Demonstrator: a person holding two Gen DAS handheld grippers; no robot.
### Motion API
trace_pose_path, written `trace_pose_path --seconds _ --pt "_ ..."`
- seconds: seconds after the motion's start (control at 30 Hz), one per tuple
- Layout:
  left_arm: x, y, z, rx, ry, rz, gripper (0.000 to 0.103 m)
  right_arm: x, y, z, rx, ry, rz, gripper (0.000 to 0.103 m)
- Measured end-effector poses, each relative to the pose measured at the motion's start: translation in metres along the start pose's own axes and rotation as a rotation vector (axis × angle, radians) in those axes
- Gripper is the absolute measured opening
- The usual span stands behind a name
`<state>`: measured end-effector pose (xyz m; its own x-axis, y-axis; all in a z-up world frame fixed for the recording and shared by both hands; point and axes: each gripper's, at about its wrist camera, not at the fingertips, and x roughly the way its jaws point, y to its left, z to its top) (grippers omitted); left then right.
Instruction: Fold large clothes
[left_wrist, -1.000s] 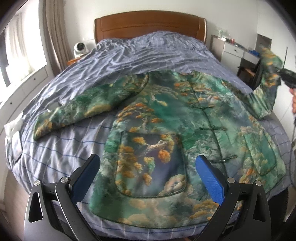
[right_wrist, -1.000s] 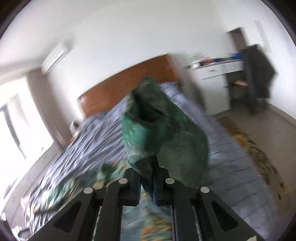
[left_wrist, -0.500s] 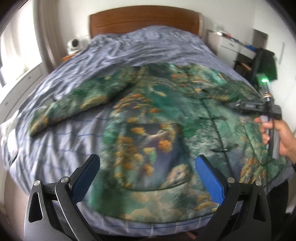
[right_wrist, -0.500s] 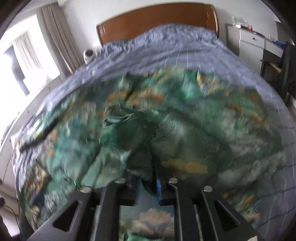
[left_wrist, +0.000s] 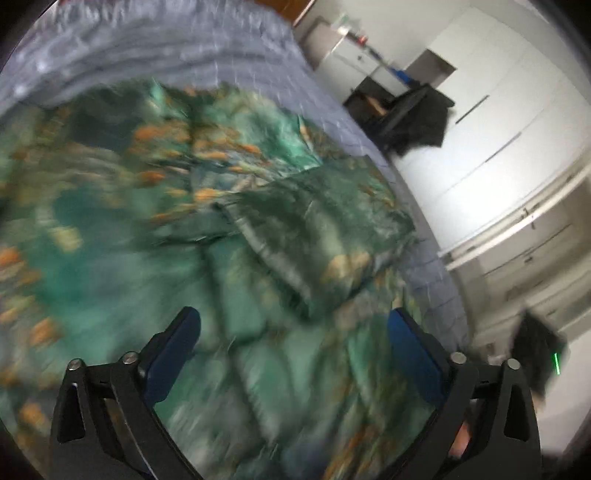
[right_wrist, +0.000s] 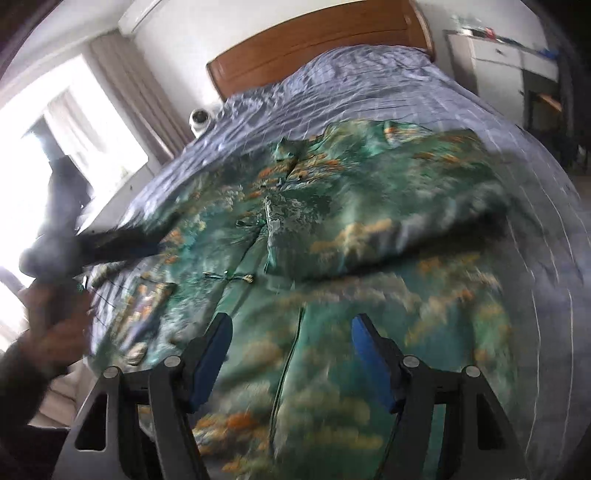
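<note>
Green, orange-patterned padded jacket (right_wrist: 332, 229) lies on grey-blue checked bedsheet (right_wrist: 369, 85), sleeve folded across; left gripper (left_wrist: 295, 336) spread, empty; right gripper (right_wrist: 291, 339) likewise; wooden headboard (right_wrist: 317, 40) appears upper centre, right view only.

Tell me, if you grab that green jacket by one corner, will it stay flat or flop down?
Probably flop. The jacket is soft cloth: its sleeve already lies folded over the front in a puffy hump, and wrinkles run across it. It looks padded, so likely somewhat heavy and saggy. The fabric seems shiny, so it may slide on the bed.
</note>
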<state>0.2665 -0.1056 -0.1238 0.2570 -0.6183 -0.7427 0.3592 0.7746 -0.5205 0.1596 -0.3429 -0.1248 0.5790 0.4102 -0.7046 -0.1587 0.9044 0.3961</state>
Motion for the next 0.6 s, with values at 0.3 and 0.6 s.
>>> trace_pose_path --seconds 0.3,0.6 --pt "0.080 -0.014 0.023 -0.046 0.115 0.171 0.009 -0.042 0.009 -0.024 0.006 -0.071 0.018 0.069" --pt "-0.001 -0.021 0.063 0.052 -0.068 0.216 0.006 -0.062 -0.011 -0.010 -0.013 -0.122 -0.070 0.069"
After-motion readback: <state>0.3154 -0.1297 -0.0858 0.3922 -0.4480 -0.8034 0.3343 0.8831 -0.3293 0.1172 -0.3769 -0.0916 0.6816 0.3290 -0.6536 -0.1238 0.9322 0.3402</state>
